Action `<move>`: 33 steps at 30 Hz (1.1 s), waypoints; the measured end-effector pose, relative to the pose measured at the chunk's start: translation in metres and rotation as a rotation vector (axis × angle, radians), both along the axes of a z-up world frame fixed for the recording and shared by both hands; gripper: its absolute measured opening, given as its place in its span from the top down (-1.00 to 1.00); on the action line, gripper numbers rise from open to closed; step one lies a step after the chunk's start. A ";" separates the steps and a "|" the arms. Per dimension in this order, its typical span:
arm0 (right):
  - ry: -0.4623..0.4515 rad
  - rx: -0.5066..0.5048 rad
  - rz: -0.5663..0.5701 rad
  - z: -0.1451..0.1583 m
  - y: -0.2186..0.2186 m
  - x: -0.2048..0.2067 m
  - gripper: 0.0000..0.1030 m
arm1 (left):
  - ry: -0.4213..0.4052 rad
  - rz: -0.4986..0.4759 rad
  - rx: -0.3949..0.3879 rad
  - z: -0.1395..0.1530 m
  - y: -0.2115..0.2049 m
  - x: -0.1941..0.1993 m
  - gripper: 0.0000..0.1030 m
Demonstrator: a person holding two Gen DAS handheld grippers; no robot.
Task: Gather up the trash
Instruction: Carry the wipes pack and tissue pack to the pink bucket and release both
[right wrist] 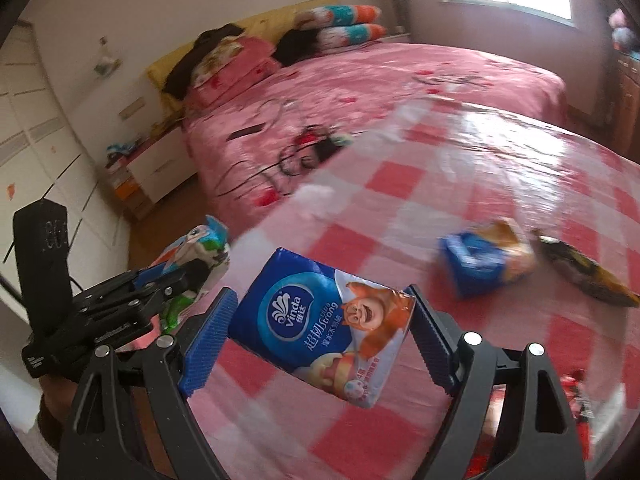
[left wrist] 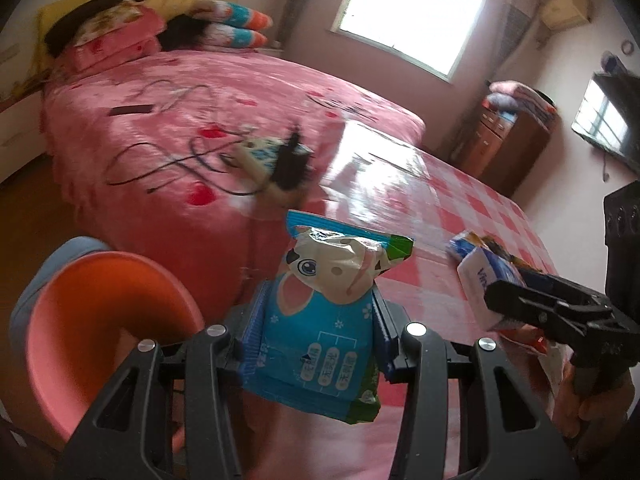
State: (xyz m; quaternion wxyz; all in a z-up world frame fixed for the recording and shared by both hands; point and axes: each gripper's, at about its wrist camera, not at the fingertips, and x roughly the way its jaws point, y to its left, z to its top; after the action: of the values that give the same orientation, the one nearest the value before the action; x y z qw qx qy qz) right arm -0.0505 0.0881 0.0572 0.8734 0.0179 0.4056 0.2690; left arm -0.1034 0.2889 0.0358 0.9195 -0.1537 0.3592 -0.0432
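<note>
Gripping a crumpled blue snack bag [left wrist: 320, 320], the left gripper [left wrist: 316, 332] hangs past the table's [right wrist: 500, 152] near edge beside a pink bin [left wrist: 100, 320]; the right gripper [right wrist: 320, 324], jaws wide, clamps a blue tissue pack [right wrist: 320, 320] above the checked tabletop, more wrappers [right wrist: 488, 260] lying toward its right edge.

I've got two grippers going: my left gripper [left wrist: 316, 328] with one blue cartoon wrapper [left wrist: 320, 320] in it, my right gripper [right wrist: 320, 344] with one blue tissue pack [right wrist: 320, 324]. So that's two pieces in hand. On the checked tablecloth [right wrist: 500, 168] I count two more: one blue-and-orange packet [right wrist: 484, 260] and one dark wrapper [right wrist: 584, 272] beside it. One pink bin [left wrist: 100, 332] down at my left. One bed [left wrist: 200, 120], two striped pillows [left wrist: 236, 26], one window [left wrist: 412, 12].
</note>
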 end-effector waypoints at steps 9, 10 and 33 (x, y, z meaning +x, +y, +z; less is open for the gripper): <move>-0.011 -0.005 0.193 0.003 0.092 0.000 -0.62 | 0.026 0.202 -0.034 -0.016 0.085 -0.026 0.09; -0.012 -0.006 0.218 0.002 0.103 -0.001 -0.62 | 0.032 0.225 -0.043 -0.019 0.094 -0.029 0.09; 0.077 0.086 0.303 -0.034 0.183 0.010 -0.75 | 0.069 0.485 -0.068 -0.066 0.171 -0.064 -0.42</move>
State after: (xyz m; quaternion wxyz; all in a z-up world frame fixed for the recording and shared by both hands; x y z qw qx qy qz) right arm -0.0409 0.2715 0.0234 0.8051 0.0044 0.4249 0.4138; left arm -0.1673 0.4600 -0.0302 0.8844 -0.2678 0.3415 0.1718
